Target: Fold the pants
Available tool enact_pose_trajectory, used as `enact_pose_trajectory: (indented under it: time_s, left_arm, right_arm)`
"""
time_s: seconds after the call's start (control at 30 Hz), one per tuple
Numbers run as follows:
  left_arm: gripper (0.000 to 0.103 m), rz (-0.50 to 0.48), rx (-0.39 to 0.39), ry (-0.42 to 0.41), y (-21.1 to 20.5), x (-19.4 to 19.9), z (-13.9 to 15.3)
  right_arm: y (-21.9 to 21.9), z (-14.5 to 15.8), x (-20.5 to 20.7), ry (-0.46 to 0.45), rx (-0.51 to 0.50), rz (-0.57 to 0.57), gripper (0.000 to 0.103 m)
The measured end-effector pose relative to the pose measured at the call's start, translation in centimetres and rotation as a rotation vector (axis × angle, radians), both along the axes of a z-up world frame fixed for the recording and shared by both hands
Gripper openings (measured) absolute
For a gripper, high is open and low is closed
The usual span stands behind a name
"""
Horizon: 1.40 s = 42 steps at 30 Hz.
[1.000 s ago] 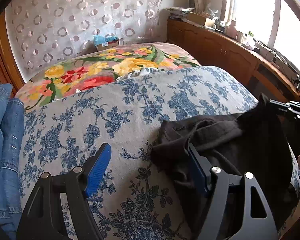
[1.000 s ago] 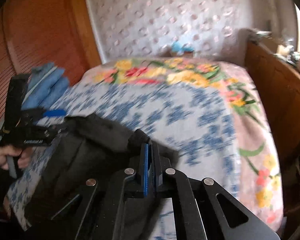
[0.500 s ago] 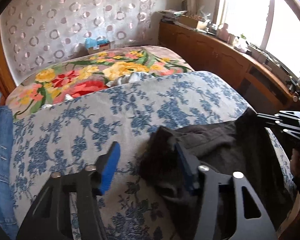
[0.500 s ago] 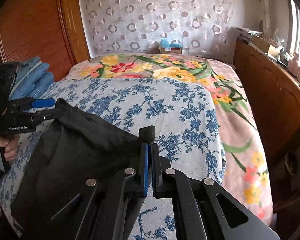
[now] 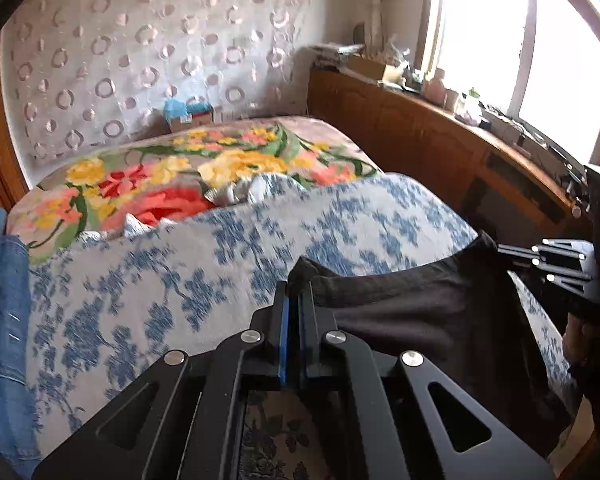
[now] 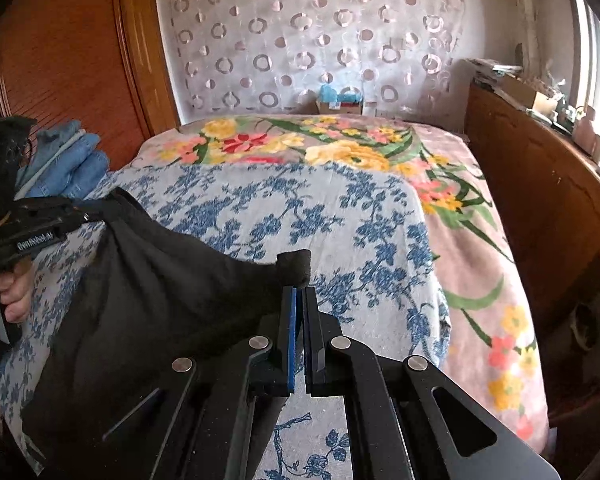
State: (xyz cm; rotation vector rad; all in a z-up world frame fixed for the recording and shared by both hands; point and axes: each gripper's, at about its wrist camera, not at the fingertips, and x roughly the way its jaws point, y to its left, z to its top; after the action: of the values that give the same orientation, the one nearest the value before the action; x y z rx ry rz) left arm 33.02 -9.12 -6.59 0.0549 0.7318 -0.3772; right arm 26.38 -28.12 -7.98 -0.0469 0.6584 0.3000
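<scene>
Left wrist view only: bright window (image 5: 479, 32) and long wooden counter (image 5: 419, 136) cluttered with small items, right gripper (image 5: 499, 248) seen side-on at frame edge. Right wrist view only: reddish wooden wall panel (image 6: 60, 48), stack of folded blue jeans (image 6: 66, 160) on the bed's far left, left gripper (image 6: 88, 216) with a hand (image 6: 12, 296) on its handle.

Black pants (image 6: 140, 300), soft matte cloth, stretched slack between both grippers over the bed (image 6: 300, 208); waist edge rolled into a small tube at each pinch. Left gripper fingers (image 5: 284, 320) pressed together on one corner; right gripper fingers (image 6: 290, 320) likewise clamped on the other. Blue pads, black rigid frames, round silver rivets. Bedspread woven, blue floral on grey; plush flowered blanket (image 5: 160, 168) beyond
</scene>
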Motion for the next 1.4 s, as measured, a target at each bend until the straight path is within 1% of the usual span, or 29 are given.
enact_pose_trajectory:
  time_s: [0.1, 0.23, 0.3, 0.33, 0.37, 0.4, 0.43, 0.47, 0.57, 0.67, 0.73, 0.8, 0.87, 1.03, 1.2, 1.4]
  left_arm:
    - [0.005, 0.015, 0.016, 0.000, 0.1, 0.4, 0.2]
    - [0.005, 0.022, 0.017, 0.034, 0.3, 0.3, -0.3]
    - [0.011, 0.028, 0.030, 0.047, 0.4, 0.0, -0.5]
    - [0.019, 0.031, 0.035, 0.051, 0.4, -0.2, -0.5]
    - [0.024, 0.032, 0.041, 0.050, 0.4, -0.5, -0.5]
    - [0.027, 0.033, 0.048, 0.042, 0.4, -0.9, -0.4]
    - [0.036, 0.033, 0.054, 0.031, 0.4, -1.4, -0.2]
    - [0.050, 0.034, 0.056, 0.022, 0.5, -1.8, 0.0]
    - [0.066, 0.027, 0.055, 0.002, 0.7, -3.4, 0.7]
    - [0.076, 0.026, 0.043, -0.013, 0.8, -5.0, 1.4]
    - [0.077, 0.021, 0.041, -0.019, 0.9, -6.1, 1.8]
    - [0.077, 0.020, 0.041, -0.028, 0.8, -7.2, 2.2]
    - [0.077, 0.018, 0.036, -0.039, 0.8, -8.4, 2.6]
    - [0.077, 0.011, 0.049, -0.060, 0.7, -11.1, 3.2]
    - [0.077, 0.008, 0.036, -0.060, 1.1, -13.5, 3.2]
    - [0.077, 0.010, 0.031, -0.034, 1.4, -16.4, 1.6]
  right_arm:
    - [0.2, -0.2, 0.1, 0.005, -0.004, -0.001, 0.002]
    - [0.3, -0.3, 0.2, 0.019, 0.007, 0.016, 0.002]
    - [0.3, 0.0, 0.0, 0.017, 0.005, 0.013, 0.003]
    - [0.2, 0.2, -0.1, 0.015, 0.002, 0.011, 0.003]
    - [0.1, 0.3, -0.4, 0.012, 0.004, 0.013, 0.003]
    - [0.1, 0.5, -0.7, 0.009, 0.006, 0.016, 0.004]
    - [0.1, 0.7, -1.1, 0.003, 0.005, 0.015, 0.004]
    - [0.1, 0.9, -1.5, -0.002, 0.005, 0.016, 0.004]
    - [0.1, 1.4, -3.3, -0.019, 0.011, 0.021, 0.006]
    - [0.1, 1.8, -5.4, -0.038, 0.014, 0.022, 0.013]
    - [0.3, 2.1, -6.7, -0.048, 0.015, 0.026, 0.020]
    - [0.4, 2.1, -7.8, -0.055, 0.015, 0.024, 0.034]
    - [0.4, 2.1, -8.8, -0.057, 0.019, 0.020, 0.042]
    - [0.4, 1.7, -11.2, -0.053, 0.017, 0.010, 0.044]
    - [0.3, 1.5, -13.3, -0.045, 0.021, -0.006, 0.044]
    - [0.4, 0.6, -15.4, -0.027, 0.037, -0.015, 0.044]
